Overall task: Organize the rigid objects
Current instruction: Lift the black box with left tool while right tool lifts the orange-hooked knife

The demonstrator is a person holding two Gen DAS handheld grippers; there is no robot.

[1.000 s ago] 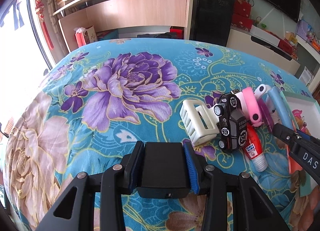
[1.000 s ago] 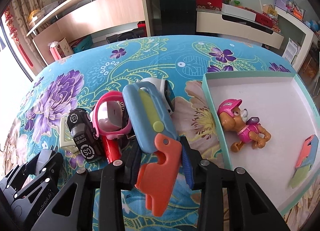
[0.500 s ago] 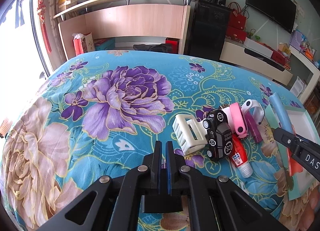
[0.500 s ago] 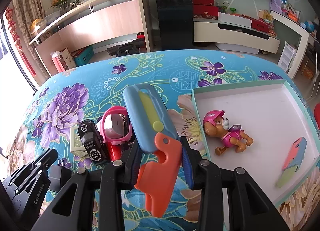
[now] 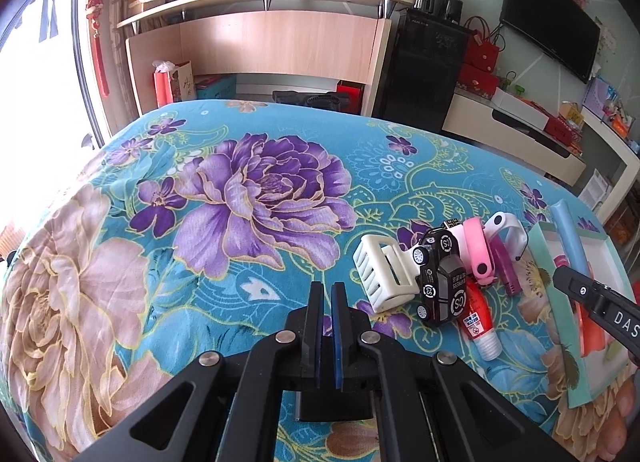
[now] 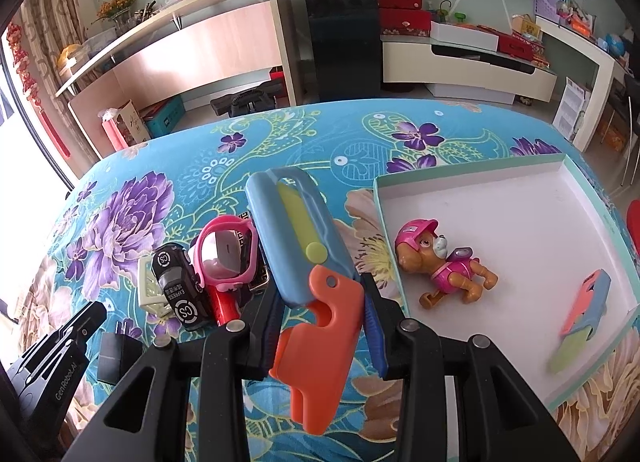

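Note:
My right gripper [image 6: 320, 306] is shut on a blue toy gun [image 6: 296, 229] with a yellow slide and an orange grip, held above the flowered cloth just left of the teal-rimmed white box [image 6: 378, 201]. My left gripper [image 5: 328, 302] is shut with nothing between its pads. A black plug adapter [image 6: 116, 350] lies on the cloth right beside it. A pile lies between the grippers: a black toy car [image 5: 440, 286], a white hair claw [image 5: 380, 274], a red tube [image 5: 478, 322] and a pink-framed mirror [image 6: 226, 254].
Inside the box lie a puppy figure [image 6: 440, 266] and a small blue, orange and green toy [image 6: 584, 310]. A white band [image 5: 506, 229] and a purple piece [image 5: 506, 270] sit in the pile. The cloth's far edge drops to the floor before a wooden counter [image 5: 272, 45].
The left jaws, earlier spread around the black adapter, have closed fully and the adapter now lies below them. The right gripper has risen slightly with the toy gun still in it.

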